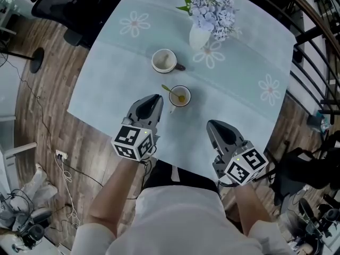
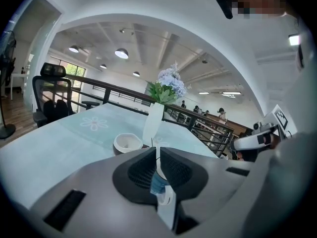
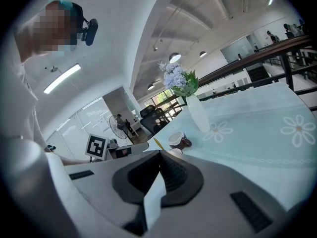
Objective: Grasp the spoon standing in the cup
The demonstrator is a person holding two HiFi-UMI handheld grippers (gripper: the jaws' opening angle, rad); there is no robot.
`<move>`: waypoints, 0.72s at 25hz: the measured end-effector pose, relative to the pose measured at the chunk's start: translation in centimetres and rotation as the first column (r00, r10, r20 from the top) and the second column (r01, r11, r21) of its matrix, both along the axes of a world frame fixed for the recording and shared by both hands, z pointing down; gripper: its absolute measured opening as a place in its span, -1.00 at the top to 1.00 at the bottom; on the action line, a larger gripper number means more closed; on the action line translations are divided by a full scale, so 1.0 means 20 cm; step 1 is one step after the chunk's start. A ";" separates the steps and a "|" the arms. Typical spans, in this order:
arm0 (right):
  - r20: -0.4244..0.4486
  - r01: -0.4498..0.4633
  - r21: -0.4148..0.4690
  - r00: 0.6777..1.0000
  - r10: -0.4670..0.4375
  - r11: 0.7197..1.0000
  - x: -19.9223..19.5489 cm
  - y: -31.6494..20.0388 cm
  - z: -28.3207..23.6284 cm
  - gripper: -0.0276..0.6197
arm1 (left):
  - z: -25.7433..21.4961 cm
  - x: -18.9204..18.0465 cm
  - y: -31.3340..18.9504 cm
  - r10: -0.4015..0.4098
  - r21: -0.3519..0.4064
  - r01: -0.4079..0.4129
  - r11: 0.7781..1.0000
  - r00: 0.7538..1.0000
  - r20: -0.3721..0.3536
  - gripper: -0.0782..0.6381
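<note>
Left hand-held gripper (image 1: 155, 99), jaws pressed together and empty like my right hand-held gripper (image 1: 213, 125), sits just beside the cup (image 1: 188, 101) on the surface (image 1: 114, 81), where the thin, probably light, stiff, slippery spoon (image 1: 166, 88) leans, so I'd pinch its upper handle.

Bright, even ceiling-lamp light; soft shadows, fisheye-bent edges in both gripper views

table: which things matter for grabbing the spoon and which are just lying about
For the job:
spoon
cup it stands in

Just lying about:
other cup
vase of flowers
</note>
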State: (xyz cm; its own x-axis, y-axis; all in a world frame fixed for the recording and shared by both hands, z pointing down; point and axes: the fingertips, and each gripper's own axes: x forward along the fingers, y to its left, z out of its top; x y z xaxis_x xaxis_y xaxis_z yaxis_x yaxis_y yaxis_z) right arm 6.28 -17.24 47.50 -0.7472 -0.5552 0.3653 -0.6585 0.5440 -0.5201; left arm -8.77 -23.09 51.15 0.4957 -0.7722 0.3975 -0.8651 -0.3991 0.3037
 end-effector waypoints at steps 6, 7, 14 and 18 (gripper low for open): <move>-0.013 0.008 -0.032 1.000 -0.008 0.999 -0.02 0.00 0.09 0.85 | 0.08 0.02 -0.05 0.012 -0.019 -0.012 1.000 1.000 -0.017 0.70; -0.015 0.010 -0.038 1.000 -0.010 0.999 -0.02 0.00 0.10 0.85 | 0.10 0.02 -0.06 0.014 -0.021 -0.015 1.000 1.000 -0.020 0.70; -0.021 0.009 -0.073 1.000 -0.011 0.997 -0.02 0.02 0.18 0.85 | 0.18 0.07 -0.09 0.037 -0.047 -0.039 0.998 0.998 -0.043 0.64; -0.023 0.004 -0.088 1.000 -0.006 0.996 -0.02 0.03 0.21 0.85 | 0.22 0.09 -0.11 0.046 -0.063 -0.050 0.997 0.997 -0.057 0.59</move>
